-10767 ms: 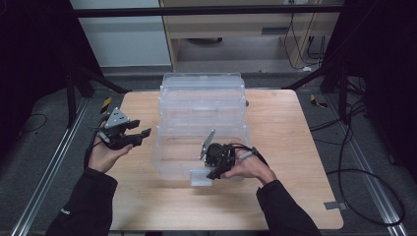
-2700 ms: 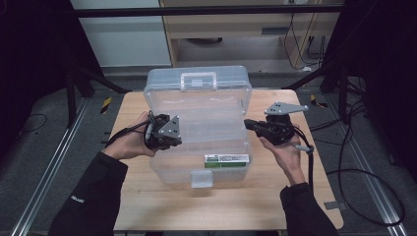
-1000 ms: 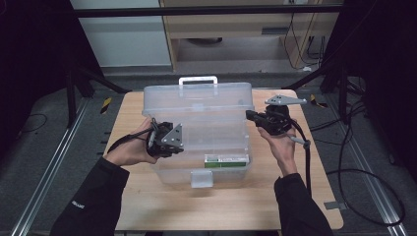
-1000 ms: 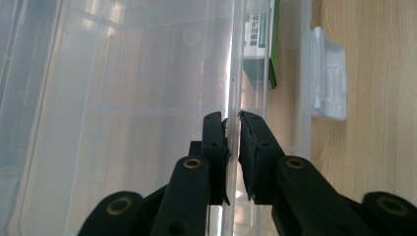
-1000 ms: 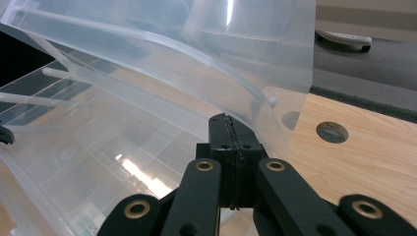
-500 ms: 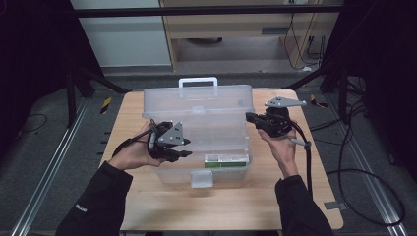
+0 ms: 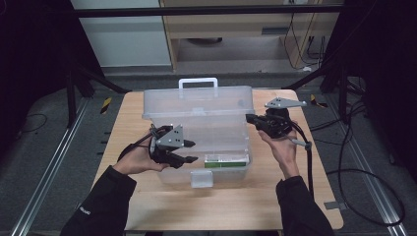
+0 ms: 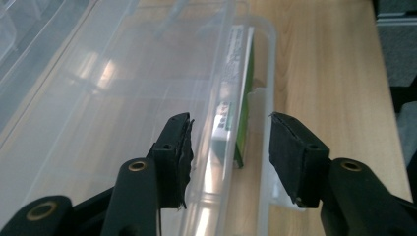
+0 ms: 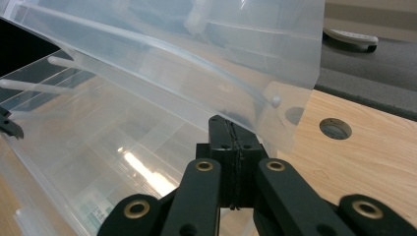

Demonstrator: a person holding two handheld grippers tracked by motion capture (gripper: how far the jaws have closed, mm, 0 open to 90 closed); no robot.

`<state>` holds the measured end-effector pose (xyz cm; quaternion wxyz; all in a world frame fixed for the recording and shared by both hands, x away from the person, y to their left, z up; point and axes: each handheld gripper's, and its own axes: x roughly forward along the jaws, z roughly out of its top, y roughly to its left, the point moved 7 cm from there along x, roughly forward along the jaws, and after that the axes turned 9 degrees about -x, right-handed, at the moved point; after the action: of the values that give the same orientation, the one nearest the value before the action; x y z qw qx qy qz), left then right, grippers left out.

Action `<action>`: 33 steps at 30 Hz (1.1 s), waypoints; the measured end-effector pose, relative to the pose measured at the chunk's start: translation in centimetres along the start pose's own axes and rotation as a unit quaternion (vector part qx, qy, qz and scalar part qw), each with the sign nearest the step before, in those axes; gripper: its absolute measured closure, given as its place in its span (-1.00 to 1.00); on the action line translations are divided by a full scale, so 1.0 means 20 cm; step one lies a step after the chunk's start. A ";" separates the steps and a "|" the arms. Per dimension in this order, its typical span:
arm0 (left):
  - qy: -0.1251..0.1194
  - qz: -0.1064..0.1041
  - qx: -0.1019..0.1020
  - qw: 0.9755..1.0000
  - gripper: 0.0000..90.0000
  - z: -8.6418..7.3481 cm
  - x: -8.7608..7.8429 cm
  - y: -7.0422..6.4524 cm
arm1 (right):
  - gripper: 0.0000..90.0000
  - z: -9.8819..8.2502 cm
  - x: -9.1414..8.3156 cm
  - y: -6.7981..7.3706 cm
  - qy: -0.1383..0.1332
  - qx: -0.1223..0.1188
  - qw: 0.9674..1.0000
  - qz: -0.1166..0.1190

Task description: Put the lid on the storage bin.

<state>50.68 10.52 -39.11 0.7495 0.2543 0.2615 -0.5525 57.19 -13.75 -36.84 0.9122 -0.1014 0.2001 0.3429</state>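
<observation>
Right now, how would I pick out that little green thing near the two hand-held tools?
Start at the wooden table and find the big clear plastic box with the white handle. On the box's front wall, near its right corner, sits a green and white label, beside the small clear latch. It is the one coloured patch on the see-through box.

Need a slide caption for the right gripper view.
Shut right gripper propping the clear box lid half-open above the box.

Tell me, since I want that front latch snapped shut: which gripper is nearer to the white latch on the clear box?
Left. The left gripper hovers open over the box's front wall, just up-left of the white latch. The right gripper is shut at the lid's far right edge.
</observation>
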 end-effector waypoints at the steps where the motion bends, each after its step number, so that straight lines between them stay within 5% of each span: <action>1: -0.006 -0.003 0.002 1.000 0.10 0.00 0.00 -0.01 | 1.00 0.00 0.00 0.00 0.000 0.000 1.000 0.001; 10: -0.070 -0.013 -0.018 0.997 0.01 -0.01 -0.01 -0.02 | 1.00 -0.01 -0.01 0.01 0.004 -0.003 1.000 0.002; 21: -0.144 -0.008 -0.068 0.987 -0.22 -0.04 -0.05 -0.03 | 1.00 -0.03 -0.01 0.01 0.004 -0.005 1.000 0.006; 25: -0.169 -0.004 -0.091 0.981 -0.25 -0.07 -0.09 -0.02 | 1.00 -0.05 -0.02 0.01 0.004 -0.004 1.000 0.007; 30: -0.175 0.049 -0.122 0.976 -0.19 -0.15 -0.18 0.03 | 1.00 -0.06 -0.03 0.02 0.009 -0.008 1.000 0.008; 33: -0.178 0.079 -0.145 0.970 -0.08 -0.21 -0.23 0.06 | 1.00 -0.07 -0.03 0.03 0.011 -0.010 1.000 0.009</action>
<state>50.12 16.83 -38.87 0.8542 0.0606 0.1806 -0.4838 55.99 -14.12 -37.84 0.9058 -0.1128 0.2080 0.3515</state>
